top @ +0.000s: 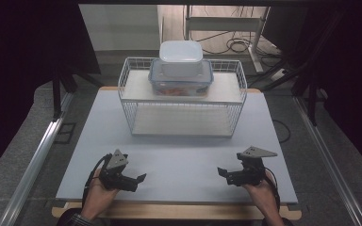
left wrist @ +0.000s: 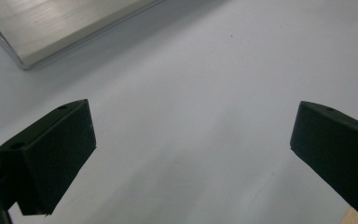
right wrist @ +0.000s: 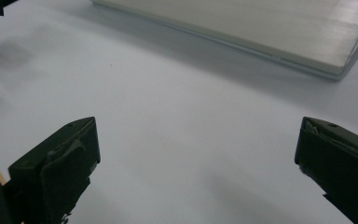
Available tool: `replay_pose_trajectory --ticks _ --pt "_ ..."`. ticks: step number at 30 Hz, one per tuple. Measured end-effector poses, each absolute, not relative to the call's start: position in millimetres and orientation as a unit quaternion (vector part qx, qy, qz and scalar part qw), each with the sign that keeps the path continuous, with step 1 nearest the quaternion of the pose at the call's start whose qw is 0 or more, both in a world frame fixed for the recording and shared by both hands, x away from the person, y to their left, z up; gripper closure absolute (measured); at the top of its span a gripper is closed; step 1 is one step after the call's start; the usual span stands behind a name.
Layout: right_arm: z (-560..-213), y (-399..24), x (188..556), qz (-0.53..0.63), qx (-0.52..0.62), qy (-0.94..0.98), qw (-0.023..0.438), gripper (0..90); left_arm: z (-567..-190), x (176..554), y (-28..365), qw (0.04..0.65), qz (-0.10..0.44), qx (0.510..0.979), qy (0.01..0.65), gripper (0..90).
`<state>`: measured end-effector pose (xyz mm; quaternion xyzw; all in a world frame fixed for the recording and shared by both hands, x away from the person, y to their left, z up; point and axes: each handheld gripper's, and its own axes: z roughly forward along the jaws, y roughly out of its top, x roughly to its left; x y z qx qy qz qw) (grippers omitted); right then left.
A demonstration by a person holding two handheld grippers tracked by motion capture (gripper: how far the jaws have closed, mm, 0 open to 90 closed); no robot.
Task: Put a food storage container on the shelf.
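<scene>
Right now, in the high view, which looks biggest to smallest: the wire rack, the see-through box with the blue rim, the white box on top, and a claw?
1. Wire rack
2. See-through box with the blue rim
3. White box on top
4. Left claw, though it sits nearer the camera, so it only looks about as wide as the white box.

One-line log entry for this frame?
left tongs: open, empty, near table edge | right tongs: open, empty | white box on clear box, rack top shelf
</scene>
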<state>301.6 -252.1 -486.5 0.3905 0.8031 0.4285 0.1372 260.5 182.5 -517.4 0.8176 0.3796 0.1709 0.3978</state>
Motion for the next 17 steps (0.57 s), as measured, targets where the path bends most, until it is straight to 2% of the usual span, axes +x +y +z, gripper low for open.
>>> replay_pose_trajectory --ticks 17 --pt "-511.0 -253.8 300.8 0.381 0.405 0.823 0.115 0.4 -535.6 268.2 180.9 0.358 0.148 0.834 0.394 0.0"
